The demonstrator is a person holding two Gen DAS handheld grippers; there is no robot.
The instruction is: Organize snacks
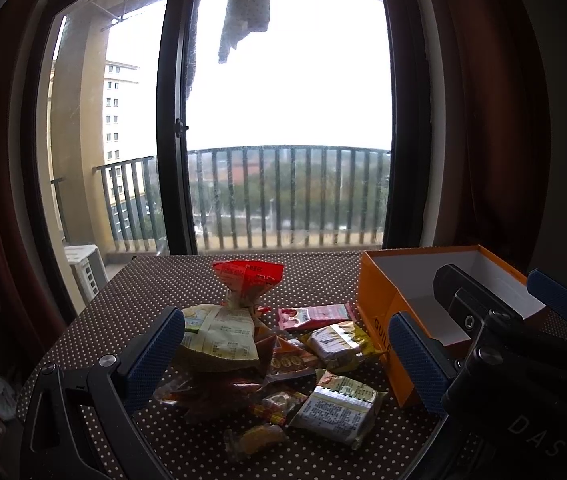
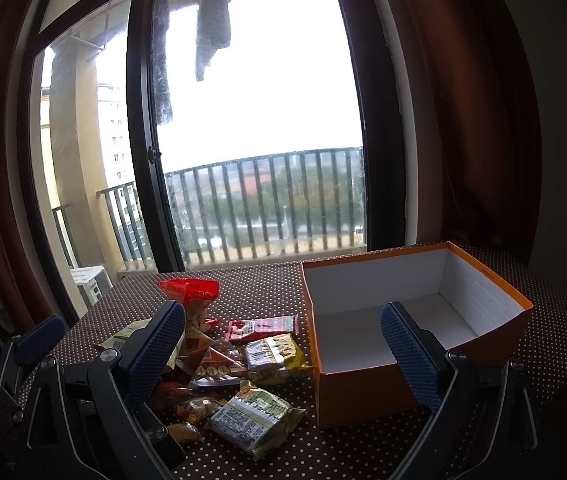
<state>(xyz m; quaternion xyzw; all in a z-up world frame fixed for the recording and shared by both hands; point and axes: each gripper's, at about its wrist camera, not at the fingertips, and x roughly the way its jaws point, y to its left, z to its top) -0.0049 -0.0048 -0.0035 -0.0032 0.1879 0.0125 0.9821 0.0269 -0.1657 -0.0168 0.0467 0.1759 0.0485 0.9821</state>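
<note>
Nearest the left wrist camera, the left gripper (image 1: pixel 283 356) hangs above the table with its blue-padded fingers (image 1: pixel 151 354) spread wide, holding nothing. The right gripper (image 2: pixel 283 354) sits just beside it — fingers equally far apart, also empty.

Below and between them, a loose pile of snacks (image 1: pixel 267 364) lies on the brown polka-dot tablecloth (image 1: pixel 131 300): a silver-and-green packet (image 1: pixel 337 404) closest, a small orange candy (image 1: pixel 257 440) beside it, a yellow-trimmed packet (image 1: pixel 339 344) further in, then a flat pink packet (image 1: pixel 313 316) and a red-topped bag (image 1: pixel 247 276) standing at the back.

Just right of the pile stands an open orange box (image 2: pixel 363 392) — white inside, nothing in it. Beyond the table are a glass balcony door (image 1: pixel 287 120), a railing (image 1: pixel 283 196) and a hanging cloth (image 1: pixel 245 4).
</note>
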